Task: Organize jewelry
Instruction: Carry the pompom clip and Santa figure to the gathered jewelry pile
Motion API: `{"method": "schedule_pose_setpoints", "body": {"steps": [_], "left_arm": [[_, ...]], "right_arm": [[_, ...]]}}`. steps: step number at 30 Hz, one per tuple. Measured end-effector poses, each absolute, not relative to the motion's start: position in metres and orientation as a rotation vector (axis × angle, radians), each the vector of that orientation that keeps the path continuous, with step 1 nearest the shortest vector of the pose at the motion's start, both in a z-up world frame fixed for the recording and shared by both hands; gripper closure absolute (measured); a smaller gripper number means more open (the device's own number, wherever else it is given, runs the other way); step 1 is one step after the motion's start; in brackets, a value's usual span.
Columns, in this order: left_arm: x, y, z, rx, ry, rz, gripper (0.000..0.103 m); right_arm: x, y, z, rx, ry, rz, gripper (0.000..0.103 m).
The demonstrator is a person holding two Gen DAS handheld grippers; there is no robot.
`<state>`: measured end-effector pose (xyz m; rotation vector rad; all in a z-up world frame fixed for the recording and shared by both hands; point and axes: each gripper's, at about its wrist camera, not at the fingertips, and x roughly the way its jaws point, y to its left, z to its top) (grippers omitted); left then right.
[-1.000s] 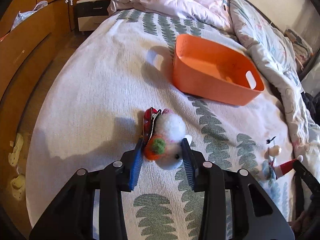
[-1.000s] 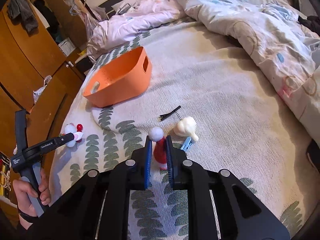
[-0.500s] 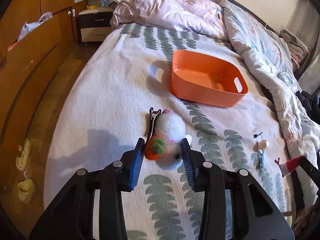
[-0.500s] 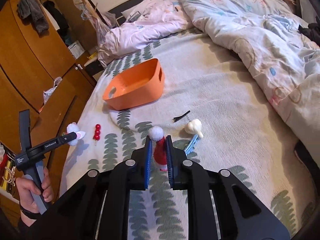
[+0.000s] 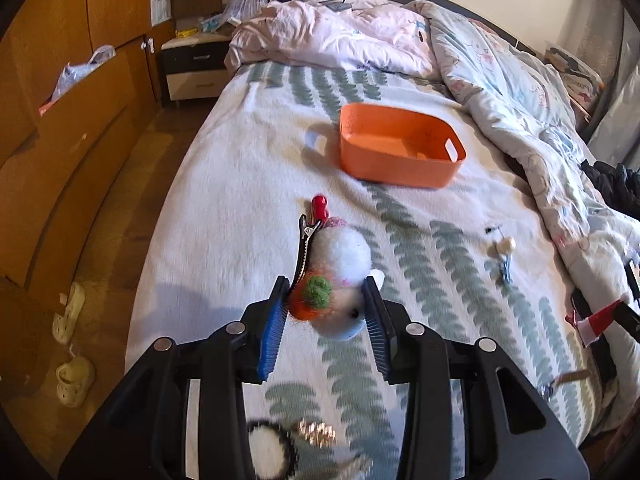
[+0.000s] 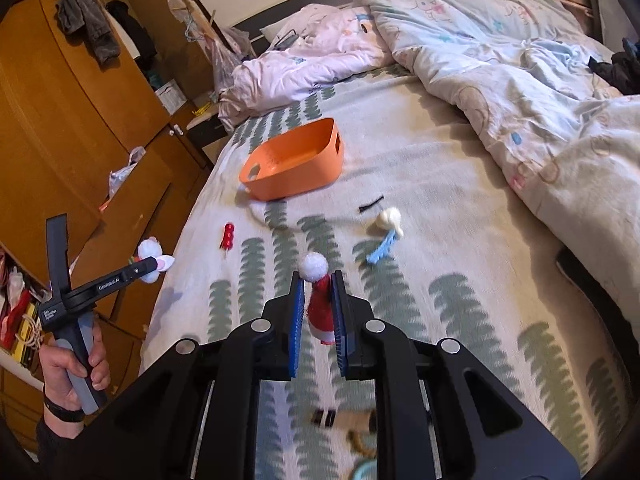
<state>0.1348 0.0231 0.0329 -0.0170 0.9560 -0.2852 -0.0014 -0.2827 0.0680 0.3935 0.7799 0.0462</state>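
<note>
Both wrist views look forward, high over the bed (image 5: 248,216), sharing the orange bin (image 6: 296,168).

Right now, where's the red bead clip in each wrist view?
Left wrist: the red bead clip lies on the bed just beyond the fluffy white clip that the left gripper holds.
Right wrist: it lies left of centre, below the bin's near end.
Shared landmark: the orange bin.
</note>
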Motion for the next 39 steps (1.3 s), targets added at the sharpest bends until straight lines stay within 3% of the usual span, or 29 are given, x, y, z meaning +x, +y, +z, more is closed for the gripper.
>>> {"method": "schedule_pose_setpoints", "body": {"steps": [11, 26, 31, 39], "left_arm": [[0.087, 0.022, 0.021, 0.018, 0.985, -0.180, 0.065], [0.060, 0.041, -0.015, 0.061, 1.048, -0.095, 0.063], [0.058, 0.045, -0.016, 0.056, 1.044, -0.075, 0.060], [0.058, 0.050, -0.007, 0.021, 1.026, -0.072, 0.046]], "right_arm": [[-0.055, -0.284, 0.064, 0.430, 0.799, 0.028, 0.088], [-0.060, -0.311, 0.035, 0.452, 0.870, -0.041, 0.088], [-0.060, -0.316, 0.031, 0.449, 0.880, -0.071, 0.088], [-0.059, -0.315, 0.032, 0.425, 0.880, -0.087, 0.084]]}}
